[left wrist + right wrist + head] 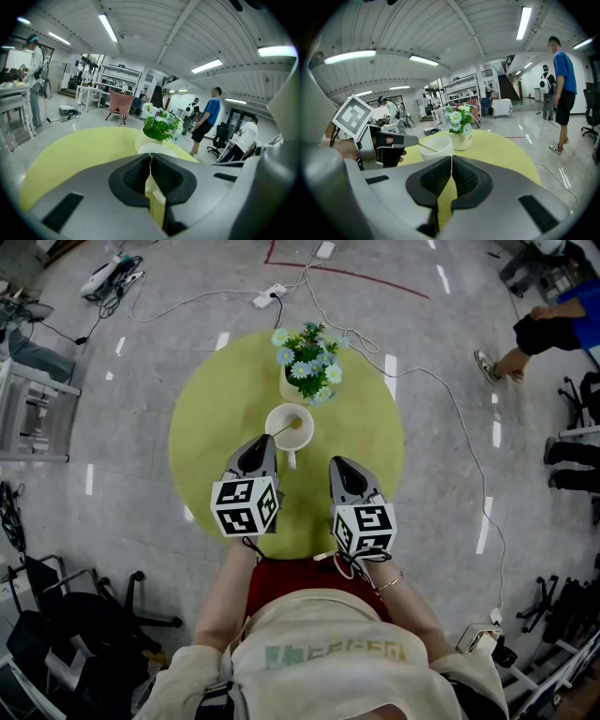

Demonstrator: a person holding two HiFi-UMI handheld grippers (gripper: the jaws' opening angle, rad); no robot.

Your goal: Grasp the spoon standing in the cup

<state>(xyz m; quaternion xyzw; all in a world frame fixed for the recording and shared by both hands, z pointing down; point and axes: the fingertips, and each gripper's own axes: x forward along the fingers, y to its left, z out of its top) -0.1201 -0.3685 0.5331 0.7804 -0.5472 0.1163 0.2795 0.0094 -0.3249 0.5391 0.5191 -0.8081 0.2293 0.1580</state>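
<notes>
Now my left gripper [266,441]: fingers pinched shut on spoon [285,429] handle, since it leans left out of cup [277,414]. Cup mid-surface [211,418], flowers [307,360] just beyond. Right gripper [339,465]: fingers together, empty, held right so it clears my grasp.

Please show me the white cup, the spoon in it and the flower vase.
White round ceramic cup [270,420]: head view, left rim.
Thin tan spoon [427,147]: right gripper view, handle middle.
Cream vase of daisies [461,140]: right gripper view, vase body.
</notes>
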